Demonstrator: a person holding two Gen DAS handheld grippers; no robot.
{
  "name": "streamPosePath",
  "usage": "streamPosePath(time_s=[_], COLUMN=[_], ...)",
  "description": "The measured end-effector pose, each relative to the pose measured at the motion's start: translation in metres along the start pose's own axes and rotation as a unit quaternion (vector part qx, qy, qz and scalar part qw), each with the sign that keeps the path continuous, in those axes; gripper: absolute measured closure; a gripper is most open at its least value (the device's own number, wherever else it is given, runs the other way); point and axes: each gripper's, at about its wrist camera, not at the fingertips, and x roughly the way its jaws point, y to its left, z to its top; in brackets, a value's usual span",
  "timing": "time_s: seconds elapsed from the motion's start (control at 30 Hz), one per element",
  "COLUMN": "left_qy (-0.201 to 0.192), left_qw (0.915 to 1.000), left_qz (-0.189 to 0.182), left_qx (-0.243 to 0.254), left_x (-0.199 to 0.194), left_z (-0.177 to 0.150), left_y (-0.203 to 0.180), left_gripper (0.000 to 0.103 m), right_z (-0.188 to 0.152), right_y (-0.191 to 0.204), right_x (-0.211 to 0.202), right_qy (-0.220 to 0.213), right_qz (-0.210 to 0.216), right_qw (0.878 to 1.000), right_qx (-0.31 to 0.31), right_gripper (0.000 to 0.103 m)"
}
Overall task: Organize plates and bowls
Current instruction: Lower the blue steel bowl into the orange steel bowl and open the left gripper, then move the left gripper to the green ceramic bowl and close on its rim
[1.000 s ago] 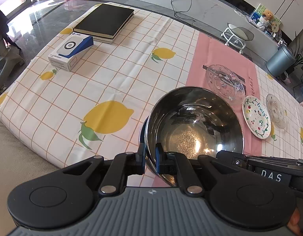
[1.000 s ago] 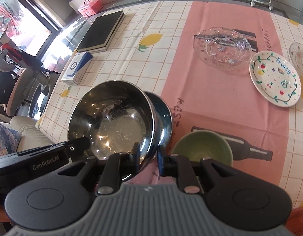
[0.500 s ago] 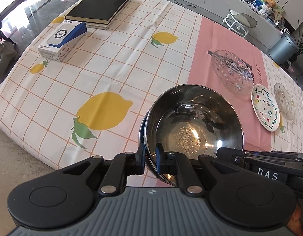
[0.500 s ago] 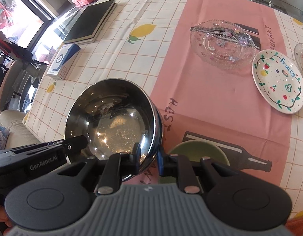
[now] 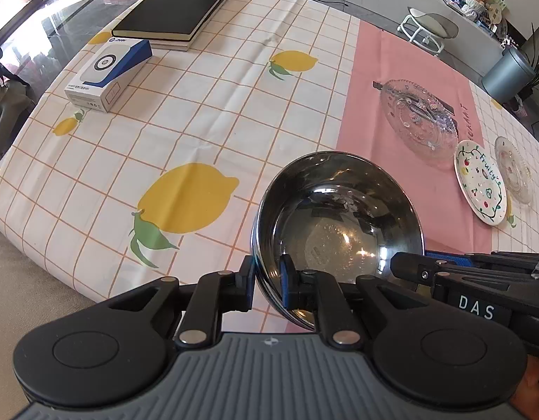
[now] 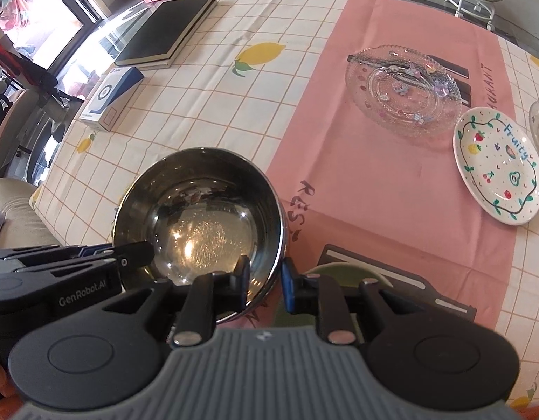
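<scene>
A steel bowl [image 5: 336,224] sits low over the lemon tablecloth at the edge of the pink mat. A thin dark blue rim [image 5: 252,241] shows along its outer left edge. My left gripper [image 5: 267,276] straddles the bowl's near-left rim; its jaws are opening and a small gap shows beside the wall. My right gripper [image 6: 264,280] straddles the near-right rim of the steel bowl [image 6: 199,217], also opening, its inner finger off the wall. A green bowl [image 6: 339,273] lies just behind the right fingers, mostly hidden.
On the pink mat lie a large glass plate [image 6: 402,87], a painted "Fruity" plate [image 6: 498,164] and a small glass dish [image 5: 512,169]. A black book [image 5: 174,10] and a white-and-blue box [image 5: 108,70] rest far left. The table edge runs near left.
Both grippers sank a little with the steel bowl. The dark blue bowl that showed beside it is now almost fully covered. Both pairs of fingers stand slightly wider.
</scene>
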Motion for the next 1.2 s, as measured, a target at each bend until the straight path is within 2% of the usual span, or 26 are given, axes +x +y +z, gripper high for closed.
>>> streamPosePath(time_s=[0.07, 0.13, 0.3, 0.5, 0.63, 0.8, 1.07, 1.2], left_qy=[-0.009, -0.018, -0.038, -0.086, -0.113, -0.131, -0.107, -0.082], left_qw=[0.9999, 0.9998, 0.9992, 0.9955, 0.9921, 0.9872, 0.9843, 0.9858], left_qz=[0.004, 0.006, 0.001, -0.009, -0.031, -0.078, -0.141, -0.145], left_qx=[0.005, 0.012, 0.014, 0.039, 0.045, 0.045, 0.005, -0.023], left_x=[-0.005, -0.01, -0.026, -0.053, -0.072, -0.089, -0.078, -0.059], left_z=[0.0, 0.0, -0.002, -0.014, -0.028, -0.051, -0.081, -0.092], left_y=[-0.001, -0.003, -0.006, -0.021, -0.033, -0.051, -0.075, -0.08], left_gripper=[0.087, 0.083, 0.072, 0.071, 0.07, 0.07, 0.07, 0.069], right_z=[0.0, 0.0, -0.001, -0.011, -0.021, -0.038, -0.068, -0.083], right_y=[0.0, -0.001, -0.004, -0.012, -0.022, -0.038, -0.071, -0.09], right_x=[-0.004, -0.01, -0.025, -0.049, -0.066, -0.083, -0.093, -0.089], right_qy=[-0.006, -0.017, -0.039, -0.081, -0.112, -0.145, -0.165, -0.162], right_qz=[-0.003, -0.002, 0.007, 0.003, -0.007, -0.021, -0.015, -0.012], right_qw=[1.0, 1.0, 0.999, 0.997, 0.994, 0.989, 0.986, 0.985], right_qx=[-0.002, -0.005, -0.008, -0.015, -0.019, -0.015, 0.027, 0.055], right_gripper=[0.083, 0.074, 0.069, 0.062, 0.059, 0.058, 0.057, 0.057])
